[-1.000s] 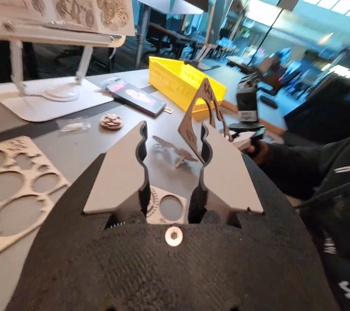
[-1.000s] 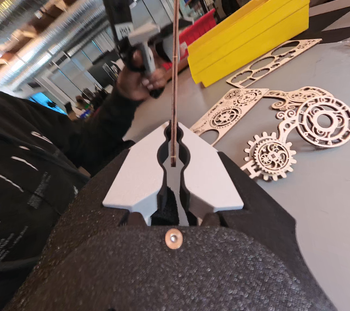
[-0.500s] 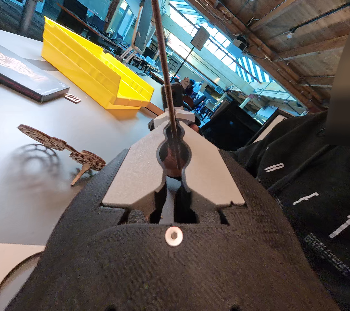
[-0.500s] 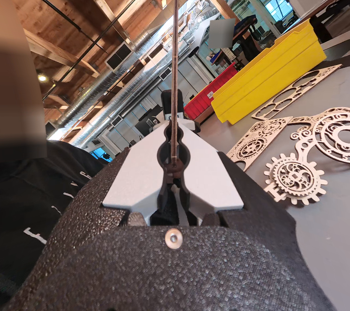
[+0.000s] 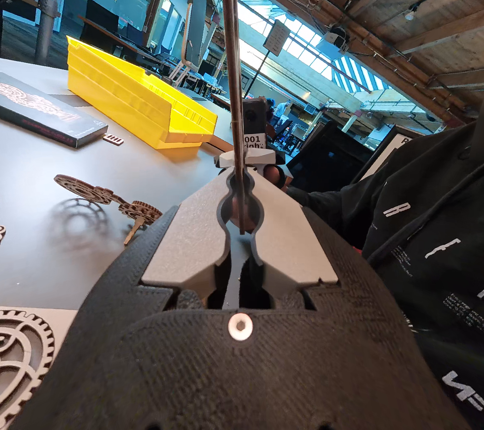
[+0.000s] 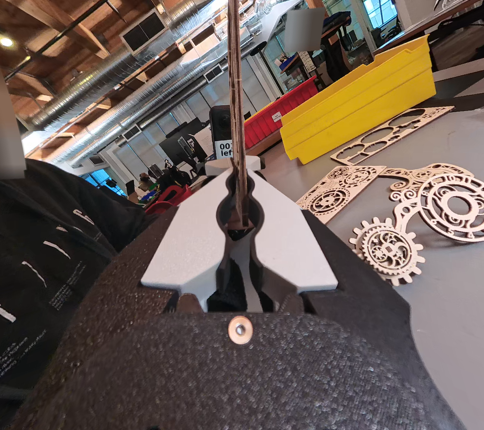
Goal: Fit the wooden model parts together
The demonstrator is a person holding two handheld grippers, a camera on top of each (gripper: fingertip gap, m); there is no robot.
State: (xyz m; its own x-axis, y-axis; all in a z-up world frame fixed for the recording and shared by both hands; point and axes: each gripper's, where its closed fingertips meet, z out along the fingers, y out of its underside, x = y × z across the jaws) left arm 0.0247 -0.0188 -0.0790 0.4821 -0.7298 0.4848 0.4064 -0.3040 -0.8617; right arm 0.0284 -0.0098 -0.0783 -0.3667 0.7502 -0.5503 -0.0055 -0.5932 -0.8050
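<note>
A thin wooden model panel, seen edge-on, stands upright between both grippers in the left wrist view (image 5: 230, 50) and the right wrist view (image 6: 235, 76). My left gripper (image 5: 239, 177) is shut on its lower edge. My right gripper (image 6: 239, 177) is shut on the same panel from the opposite side. Each gripper faces the other just beyond the panel: the right one shows in the left wrist view (image 5: 247, 158), the left one in the right wrist view (image 6: 233, 163). A joined wooden gear-and-ring part (image 6: 419, 221) lies on the grey table (image 6: 445, 312), also in the left wrist view (image 5: 104, 194).
A yellow bin (image 5: 136, 100) stands at the table's far side, with a red bin (image 6: 275, 113) behind it. Cut-out wooden sheets (image 6: 340, 186) (image 6: 392, 134) lie near the bin. A black box (image 5: 47, 110) and a gear sheet (image 5: 21, 344) lie to the left. A person's black sleeve (image 5: 419, 234) is close. The tips of both grippers are at nearly the same place.
A second ago my left gripper was open beside the panel held by the right one. It has since closed on the panel, and both grippers have tilted upward.
</note>
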